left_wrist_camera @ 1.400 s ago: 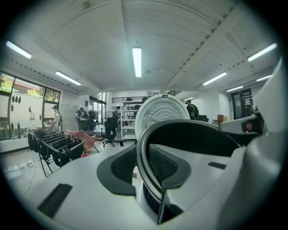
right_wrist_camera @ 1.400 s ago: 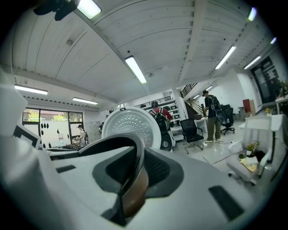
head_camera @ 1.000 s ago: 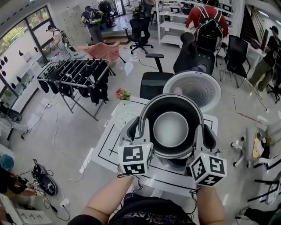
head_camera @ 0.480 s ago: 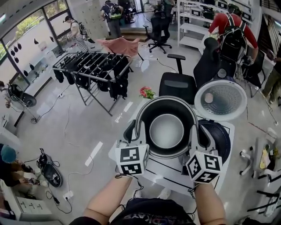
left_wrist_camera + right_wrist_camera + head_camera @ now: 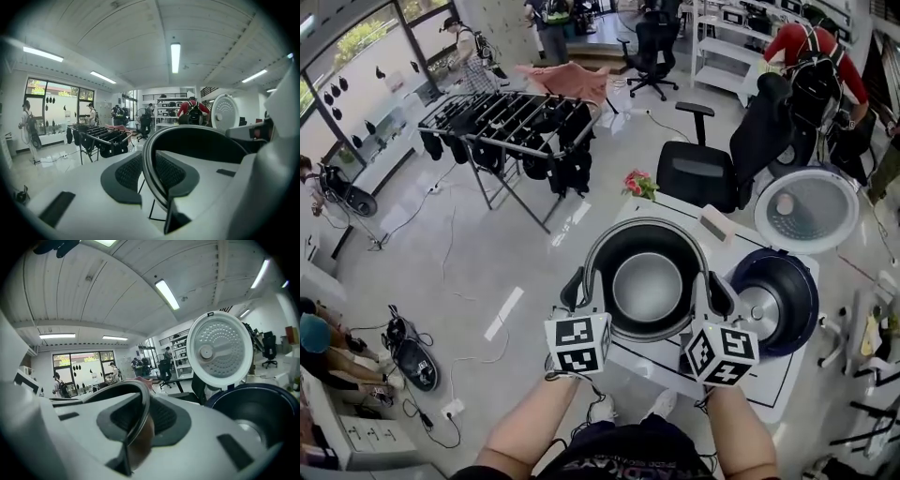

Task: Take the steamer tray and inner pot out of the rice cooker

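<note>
Now inner pot rim sits pinched in fingers of L gripper & R gripper.

Head view: camera above the person's forearms, facing forward and steeply down. The pot sits mid-frame at close range, with floor spreading beyond.

Left gripper view: camera low behind the left gripper, facing near level along its jaws. The pot rim fills the near foreground; rack and windows stand far off.

Right gripper view: camera low behind the right gripper, same attitude. The rim is very near, with cooker and lid close at right.

All three views share the pot rim and the lid. Head and left gripper views share the rack. Head and right gripper views share the cooker.
</note>
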`<action>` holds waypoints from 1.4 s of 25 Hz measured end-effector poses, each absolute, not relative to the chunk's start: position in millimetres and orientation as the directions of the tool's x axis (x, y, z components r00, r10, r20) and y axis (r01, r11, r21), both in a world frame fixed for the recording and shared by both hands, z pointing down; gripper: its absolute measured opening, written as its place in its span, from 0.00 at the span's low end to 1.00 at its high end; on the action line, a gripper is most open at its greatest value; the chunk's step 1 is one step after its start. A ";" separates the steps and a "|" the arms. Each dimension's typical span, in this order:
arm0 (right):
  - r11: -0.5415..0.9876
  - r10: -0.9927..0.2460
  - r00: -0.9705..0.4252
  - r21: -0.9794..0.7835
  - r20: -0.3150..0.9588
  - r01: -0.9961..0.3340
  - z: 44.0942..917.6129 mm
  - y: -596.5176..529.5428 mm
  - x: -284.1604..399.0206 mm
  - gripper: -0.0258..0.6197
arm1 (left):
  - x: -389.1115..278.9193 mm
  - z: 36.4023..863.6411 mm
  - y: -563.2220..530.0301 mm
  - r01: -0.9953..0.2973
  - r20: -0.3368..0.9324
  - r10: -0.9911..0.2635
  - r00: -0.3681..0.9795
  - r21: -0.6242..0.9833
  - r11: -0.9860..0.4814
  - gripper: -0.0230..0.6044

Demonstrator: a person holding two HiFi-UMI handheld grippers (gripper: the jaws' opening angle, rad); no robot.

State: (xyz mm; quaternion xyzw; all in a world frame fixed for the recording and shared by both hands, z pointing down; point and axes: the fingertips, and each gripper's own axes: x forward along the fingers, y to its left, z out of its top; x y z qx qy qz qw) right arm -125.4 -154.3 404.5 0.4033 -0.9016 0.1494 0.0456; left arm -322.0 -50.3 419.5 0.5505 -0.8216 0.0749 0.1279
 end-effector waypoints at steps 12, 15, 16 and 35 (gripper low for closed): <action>0.573 -0.716 -0.618 -0.232 0.325 -0.786 482.7 -138.9 -129.3 0.13 | -327.1 507.0 -37.8 -0.941 0.440 -0.851 -0.286 0.038 0.335 0.18; 0.549 -0.714 -0.601 -0.245 0.359 -0.799 503.3 -139.2 -122.5 0.13 | -322.4 525.5 -41.5 -0.948 0.467 -0.844 -0.263 0.039 0.317 0.18; 0.541 -0.714 -0.595 -0.250 0.369 -0.803 509.7 -140.2 -119.9 0.13 | -320.3 530.5 -43.4 -0.949 0.475 -0.842 -0.257 0.038 0.312 0.18; 0.466 -0.710 -0.532 -0.260 0.461 -0.846 566.9 -156.2 -99.0 0.13 | -303.8 574.3 -66.0 -0.967 0.535 -0.824 -0.186 0.049 0.250 0.18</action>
